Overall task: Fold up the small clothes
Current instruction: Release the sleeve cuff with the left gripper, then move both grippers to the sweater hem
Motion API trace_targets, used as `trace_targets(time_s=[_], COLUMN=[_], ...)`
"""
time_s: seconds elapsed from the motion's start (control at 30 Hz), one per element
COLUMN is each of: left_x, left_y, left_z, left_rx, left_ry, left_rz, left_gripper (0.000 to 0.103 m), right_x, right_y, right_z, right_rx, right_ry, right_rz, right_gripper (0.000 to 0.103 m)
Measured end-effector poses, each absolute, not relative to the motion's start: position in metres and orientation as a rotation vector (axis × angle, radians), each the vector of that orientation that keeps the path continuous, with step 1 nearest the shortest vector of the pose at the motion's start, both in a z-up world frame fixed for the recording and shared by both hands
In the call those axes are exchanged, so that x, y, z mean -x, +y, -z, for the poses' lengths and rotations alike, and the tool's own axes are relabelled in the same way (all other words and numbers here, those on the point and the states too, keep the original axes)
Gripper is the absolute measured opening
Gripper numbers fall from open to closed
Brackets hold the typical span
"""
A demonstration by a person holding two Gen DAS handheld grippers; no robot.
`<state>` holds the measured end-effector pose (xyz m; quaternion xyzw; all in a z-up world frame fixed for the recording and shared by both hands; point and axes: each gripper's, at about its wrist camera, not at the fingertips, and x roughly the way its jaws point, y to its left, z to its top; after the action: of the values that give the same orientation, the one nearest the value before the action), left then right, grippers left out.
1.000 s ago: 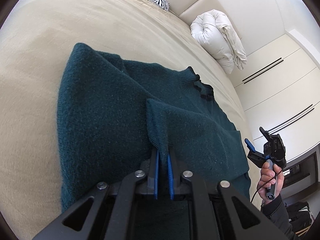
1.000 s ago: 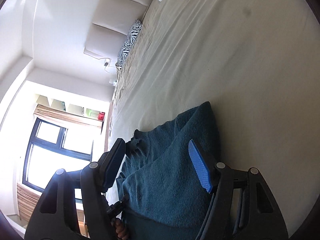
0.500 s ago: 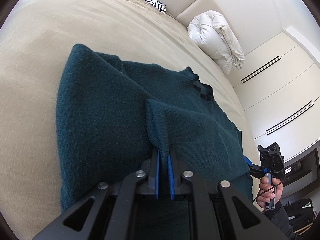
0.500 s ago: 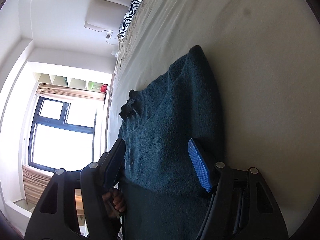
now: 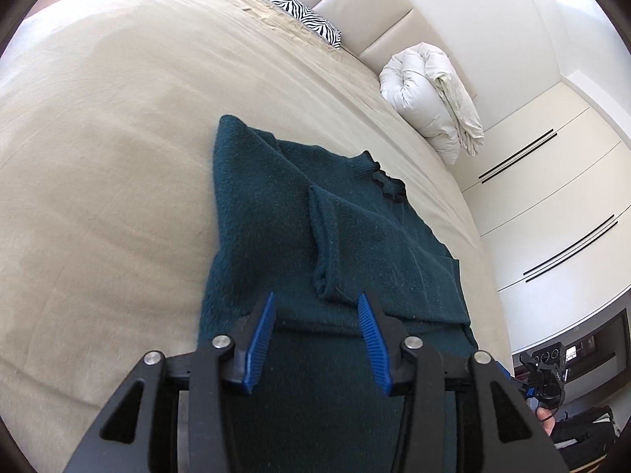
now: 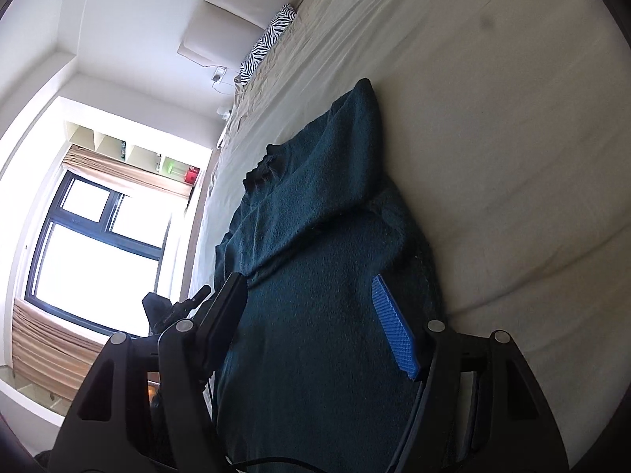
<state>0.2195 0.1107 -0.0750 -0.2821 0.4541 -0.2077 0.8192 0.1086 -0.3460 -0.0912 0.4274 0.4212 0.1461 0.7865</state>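
As the sleeve fold ends, the 2 grippers stand clear of the garment.

Setting: a dark teal sweater (image 5: 276, 213) lies flat on a beige bed (image 5: 98, 157), collar toward the headboard, hem toward the cameras; a zebra-print pillow (image 5: 295, 12) and a rolled white duvet (image 5: 430, 90) sit well apart from it.

Left gripper (image 5: 315, 315): jaws have just been opening and now stand about half apart; the cuff of the folded sleeve (image 5: 327, 244) lies on the sweater's body just ahead of the blue pads, touched by neither. Nothing is held.

Right gripper (image 6: 315, 315): jaws wide apart above the sweater (image 6: 315, 236), the knit below them, not pinched. In the left wrist view it shows only at the lower right edge, off the bed's side.

Step in hand: release of the sleeve laid inward across the body; 1 sleeve looks folded in.

Next move, as a judgement: the sweater seems ready for a crosswise fold, which would call for both grippers to take the hem corners and carry them toward the collar, keeping the loose sleeve from sliding out.
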Motion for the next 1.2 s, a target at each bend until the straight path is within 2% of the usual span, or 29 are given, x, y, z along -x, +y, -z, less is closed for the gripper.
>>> trace_targets(time_s=[0.13,0.2,0.3,0.47,0.6,0.93,1.07,1.2], left_x=[-0.16,-0.127,-0.084,-0.031,0.003,0.026,0.031,0.036], left_y=[0.123,0.126,0.13,0.146,0.155,0.142,0.14,0.139], left_z=[0.058,0.052,0.053,0.076,0.08,0.079,0.084,0.089], left_rx=[0.544,0.512,0.487,0.558,0.58,0.548,0.562,0.579], left_ry=[0.968,0.972,1.0,1.11,1.126,1.186,1.216,1.241], left_rz=[0.424,0.419,0.408,0.414,0.417,0.444,0.443,0.458], left_gripper=[0.058,0.07,0.077,0.077,0.071,0.069,0.057,0.054], right_x=[-0.046,-0.022,0.014,0.053,0.07,0.091,0.098,0.103], right_y=[-0.336,-0.329,-0.326,-0.317,-0.312,-0.324,-0.333,-0.339], right_z=[0.07,0.064,0.06,0.065,0.079,0.099,0.101,0.101], right_rx=[-0.787,-0.732,-0.674,-0.617,-0.601,-0.638,-0.654,-0.663], right_ry=[0.905,0.91,0.922,0.958,1.001,1.03,1.041,1.06], right_rz=[-0.247,-0.22,-0.193,-0.171,-0.148,-0.094,-0.083,-0.089], right_gripper=[0.066,0.066,0.066,0.066,0.066,0.066,0.065,0.064])
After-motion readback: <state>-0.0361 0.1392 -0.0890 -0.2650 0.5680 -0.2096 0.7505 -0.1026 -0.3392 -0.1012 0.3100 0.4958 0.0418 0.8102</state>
